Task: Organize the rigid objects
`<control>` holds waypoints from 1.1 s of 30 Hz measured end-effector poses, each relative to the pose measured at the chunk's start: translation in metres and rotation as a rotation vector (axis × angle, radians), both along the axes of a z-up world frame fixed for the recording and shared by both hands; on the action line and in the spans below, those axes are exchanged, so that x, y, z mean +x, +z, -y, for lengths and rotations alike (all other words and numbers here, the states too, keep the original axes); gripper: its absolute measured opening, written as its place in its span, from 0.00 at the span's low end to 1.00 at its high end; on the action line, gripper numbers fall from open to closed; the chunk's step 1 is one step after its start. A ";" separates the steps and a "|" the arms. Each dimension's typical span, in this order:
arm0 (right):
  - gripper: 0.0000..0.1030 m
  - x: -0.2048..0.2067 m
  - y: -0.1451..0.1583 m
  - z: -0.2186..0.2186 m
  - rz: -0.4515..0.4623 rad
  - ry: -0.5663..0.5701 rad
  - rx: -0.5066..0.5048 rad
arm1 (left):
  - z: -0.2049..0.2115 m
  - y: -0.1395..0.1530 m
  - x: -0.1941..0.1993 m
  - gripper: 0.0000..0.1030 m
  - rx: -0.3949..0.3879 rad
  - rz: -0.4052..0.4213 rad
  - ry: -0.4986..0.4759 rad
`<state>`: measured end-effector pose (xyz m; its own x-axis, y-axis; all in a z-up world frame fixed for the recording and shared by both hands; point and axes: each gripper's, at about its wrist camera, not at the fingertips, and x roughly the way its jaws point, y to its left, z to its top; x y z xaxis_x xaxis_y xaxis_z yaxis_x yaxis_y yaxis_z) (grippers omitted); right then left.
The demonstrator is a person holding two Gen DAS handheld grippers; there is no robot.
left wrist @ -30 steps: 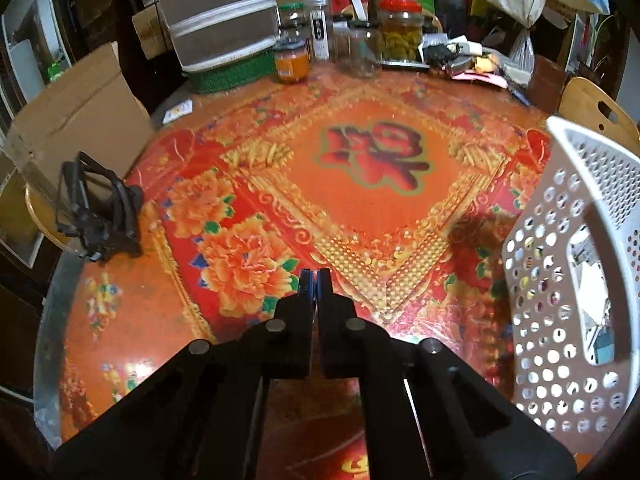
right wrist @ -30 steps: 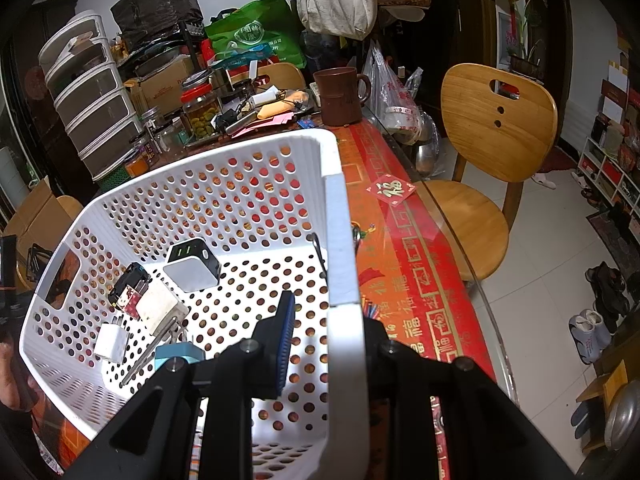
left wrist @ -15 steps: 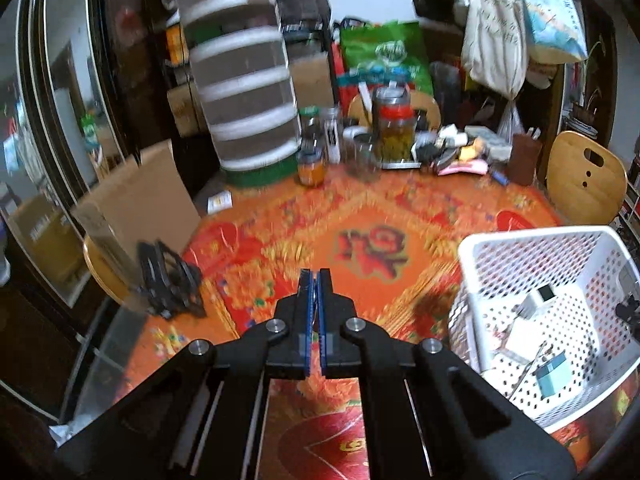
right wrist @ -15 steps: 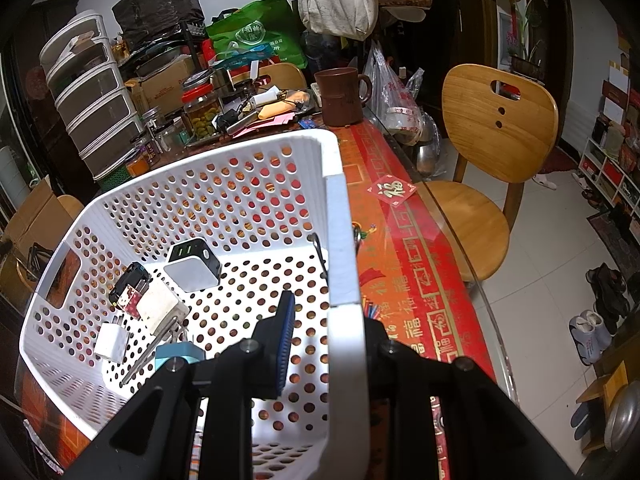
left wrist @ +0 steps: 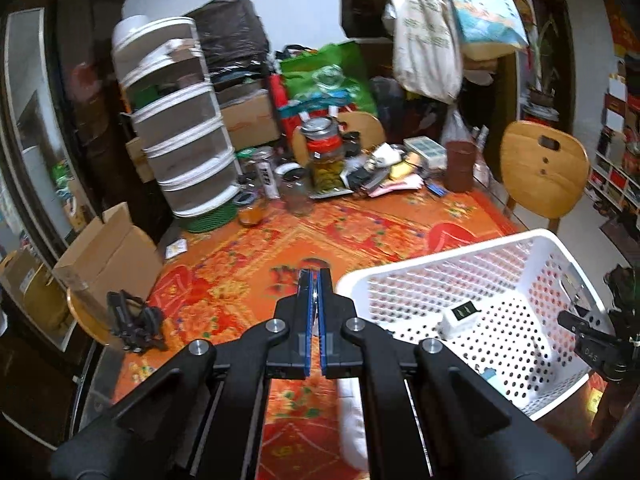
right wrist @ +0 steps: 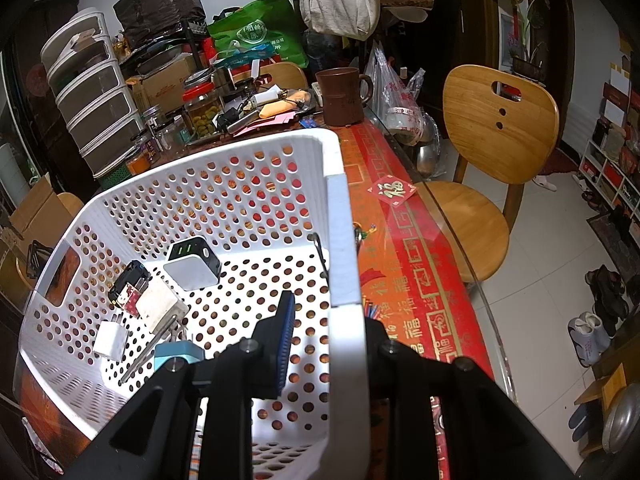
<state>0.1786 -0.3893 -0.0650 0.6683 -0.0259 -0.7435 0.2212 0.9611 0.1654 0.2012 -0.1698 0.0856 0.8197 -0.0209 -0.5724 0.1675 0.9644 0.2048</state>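
Observation:
A white perforated basket (right wrist: pixel 240 146) stands on the red floral tablecloth. My right gripper (right wrist: pixel 332 310) is shut on its near wall, with one blue-padded finger (right wrist: pixel 285 320) inside and the other hidden behind the rim. Inside lie a white and black charger cube (right wrist: pixel 192 266), a small white plug (right wrist: pixel 110 340), a light blue block (right wrist: pixel 178 354), a black patterned item (right wrist: pixel 128 288) and a white card (right wrist: pixel 160 306). My left gripper (left wrist: pixel 315 278) is shut and empty, held high over the table, left of the basket (left wrist: pixel 440 258). A black folding gadget (left wrist: pixel 134 322) rests near the table's left edge.
Jars (left wrist: pixel 324 156), a brown mug (right wrist: pixel 344 96), papers and a drawer tower (left wrist: pixel 180 136) crowd the far side of the table. A cardboard box (left wrist: pixel 108 252) sits at the left edge. Wooden chairs (right wrist: pixel 496 128) stand to the right.
My left gripper has risen and drawn back, still shut, so the basket's inside and the room's back wall come into its view. The right gripper and basket have not moved.

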 end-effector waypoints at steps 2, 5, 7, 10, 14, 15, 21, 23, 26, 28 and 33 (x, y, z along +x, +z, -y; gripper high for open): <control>0.23 0.000 0.000 0.000 0.000 0.000 -0.001 | 0.014 -0.012 0.002 0.02 0.010 -0.022 -0.023; 0.23 0.000 0.000 0.000 0.000 0.000 -0.001 | 0.027 -0.033 0.008 0.02 0.014 -0.058 -0.041; 0.23 0.000 0.000 0.000 0.000 0.000 -0.001 | 0.032 -0.047 0.015 0.02 0.010 -0.081 -0.047; 0.24 0.000 0.000 0.000 0.000 0.000 -0.002 | 0.030 -0.062 0.022 0.03 -0.009 -0.093 -0.052; 0.24 0.000 0.000 -0.001 0.000 0.000 -0.006 | 0.025 -0.073 0.024 0.67 -0.039 -0.074 -0.044; 0.24 0.000 0.000 -0.002 0.001 0.000 -0.008 | 0.025 -0.073 0.022 0.87 -0.036 -0.053 -0.042; 0.29 0.000 0.000 -0.004 -0.007 -0.001 -0.012 | 0.027 -0.079 0.011 0.99 -0.050 -0.022 -0.093; 0.38 0.000 -0.001 -0.003 -0.005 0.002 -0.014 | 0.026 -0.082 0.010 0.99 -0.061 -0.029 -0.105; 0.49 0.000 0.000 -0.002 -0.002 0.005 -0.018 | 0.024 -0.089 0.010 0.99 -0.085 -0.066 -0.133; 0.57 0.001 0.000 -0.002 -0.007 0.008 -0.015 | 0.022 -0.092 0.008 0.99 -0.090 -0.072 -0.130; 0.57 -0.011 0.012 -0.002 0.001 -0.001 -0.031 | 0.009 -0.091 -0.005 0.99 -0.113 -0.053 -0.104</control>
<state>0.1673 -0.3875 -0.0528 0.6690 -0.0492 -0.7416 0.2218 0.9656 0.1359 0.1958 -0.1786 -0.0054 0.7782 -0.1708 -0.6043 0.2756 0.9576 0.0842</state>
